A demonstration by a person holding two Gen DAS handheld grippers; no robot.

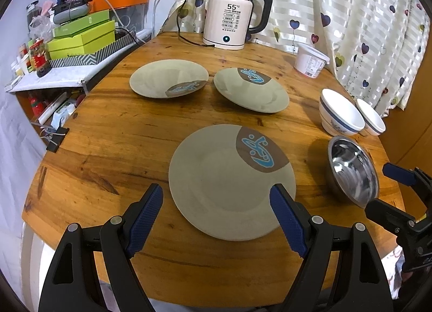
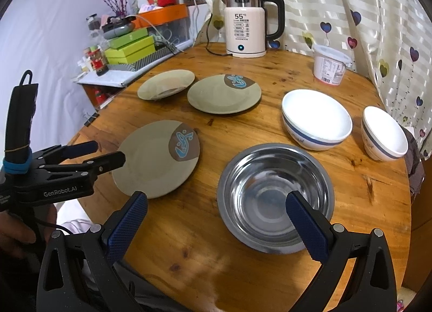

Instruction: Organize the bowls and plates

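We find nothing stacked yet: all dishes lie singly on the round wooden table (image 1: 113, 139). Three beige plates with a brown-and-blue motif: nearest plate (image 1: 229, 182) at lower centre of the left wrist view, two more plates (image 1: 168, 78) (image 1: 251, 89) side by side in the upper middle, close but apart.

Bowls cluster on the right of the right wrist view: steel bowl (image 2: 275, 198) low centre, large white bowl (image 2: 317, 118) with blue band above it, small white bowl (image 2: 384, 133) at the far right edge.

Left gripper (image 1: 216, 195) hangs with jaws wide, straddling the near rim of the nearest plate, touching nothing. We judge it is lined up for a rim grasp, plates first.

Right gripper (image 2: 216, 201) also wide and empty; one finger shows over the steel bowl's near rim, the other over bare wood.

Kettle (image 1: 232, 17) and white tub (image 1: 310, 60) sit at the top, clear of the work.
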